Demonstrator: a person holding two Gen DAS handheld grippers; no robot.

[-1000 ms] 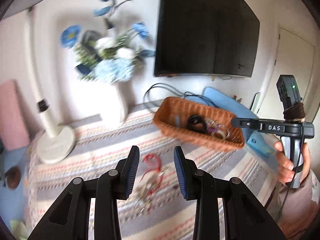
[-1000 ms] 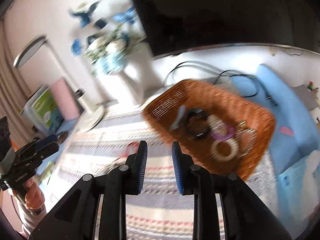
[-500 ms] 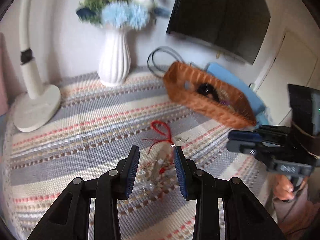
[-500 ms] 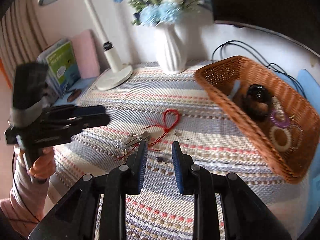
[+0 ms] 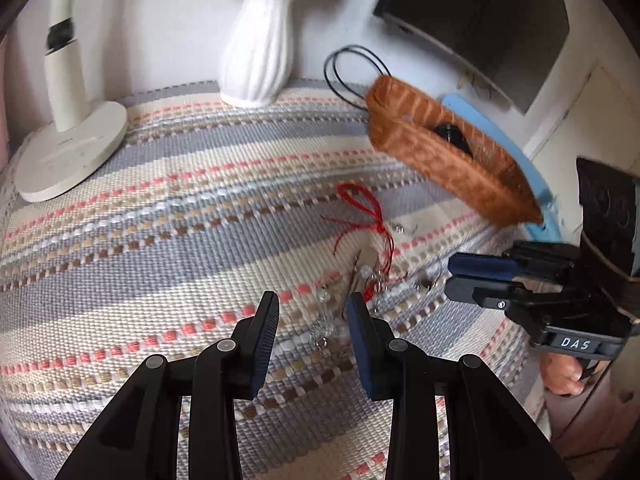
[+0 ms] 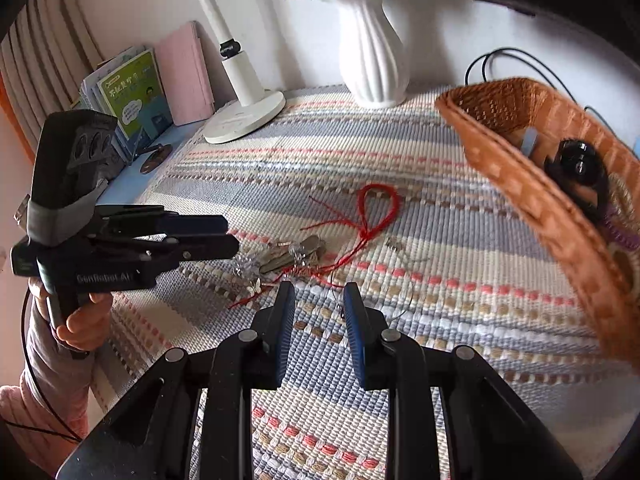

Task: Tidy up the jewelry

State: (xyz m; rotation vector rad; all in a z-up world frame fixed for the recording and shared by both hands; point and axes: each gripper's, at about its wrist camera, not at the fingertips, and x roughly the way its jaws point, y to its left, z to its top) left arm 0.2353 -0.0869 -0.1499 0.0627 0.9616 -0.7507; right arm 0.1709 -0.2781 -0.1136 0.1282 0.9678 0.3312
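A red string bracelet (image 5: 366, 208) (image 6: 376, 208) lies on the striped cloth with a tangle of silver and crystal jewelry (image 5: 360, 280) (image 6: 296, 254) beside it. A thin wire hoop earring (image 6: 372, 300) lies near it. My left gripper (image 5: 312, 320) is open and empty, low over the tangle; it also shows in the right wrist view (image 6: 224, 236). My right gripper (image 6: 318, 306) is open and empty, just short of the hoop; it also shows in the left wrist view (image 5: 452, 278). The wicker basket (image 5: 440, 168) (image 6: 520, 184) holds a black ring and other pieces.
A white vase (image 5: 256, 64) (image 6: 372, 56) of blue flowers and a white lamp base (image 5: 68, 148) (image 6: 244, 116) stand at the back. Books (image 6: 132, 96) lean at the left. A black cable (image 5: 352, 68) loops behind the basket, and a dark screen (image 5: 476, 20) hangs above.
Both grippers have come down and closer to the jewelry on the cloth, from either side. Both stay open and empty.
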